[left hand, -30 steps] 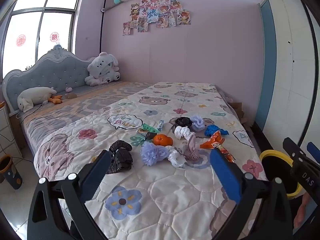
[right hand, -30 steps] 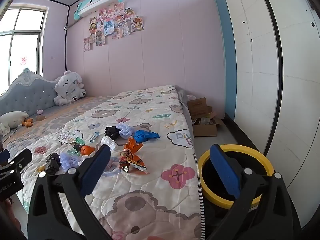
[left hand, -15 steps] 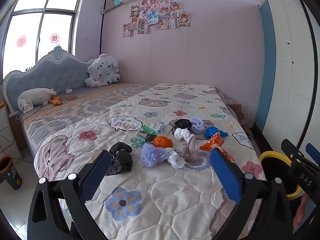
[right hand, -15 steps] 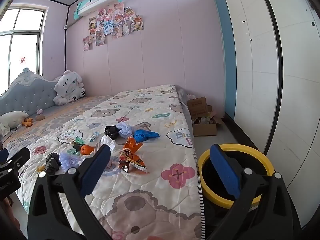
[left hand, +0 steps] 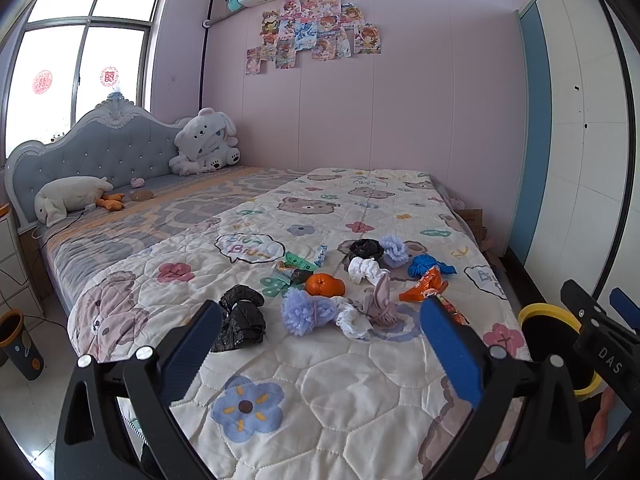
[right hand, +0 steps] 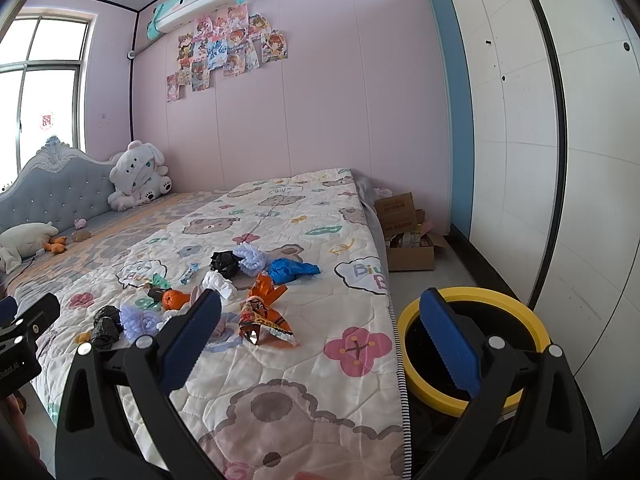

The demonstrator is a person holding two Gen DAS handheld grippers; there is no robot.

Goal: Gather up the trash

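Since the trash lies in a loose cluster mid-quilt, with the crumpled black bag (left hand: 240,318) nearest my left gripper (left hand: 320,344), I'd take that first. Both my left and right gripper (right hand: 320,336) hang spread and empty. I should pinch low into the crumple without catching the quilt (left hand: 360,400), then carry it to the yellow-rimmed bin (right hand: 472,344) beside the bed.

Pale pink panelled walls (left hand: 420,120) enclose a bedroom lit by daylight from a large metal-framed window (left hand: 80,60). A grey-blue tufted headboard (left hand: 92,148) backs the wide bed (left hand: 192,216). A white wardrobe with blue edging (right hand: 520,140) lines one side, an open cardboard box (right hand: 408,236) on the pale floor beside it.
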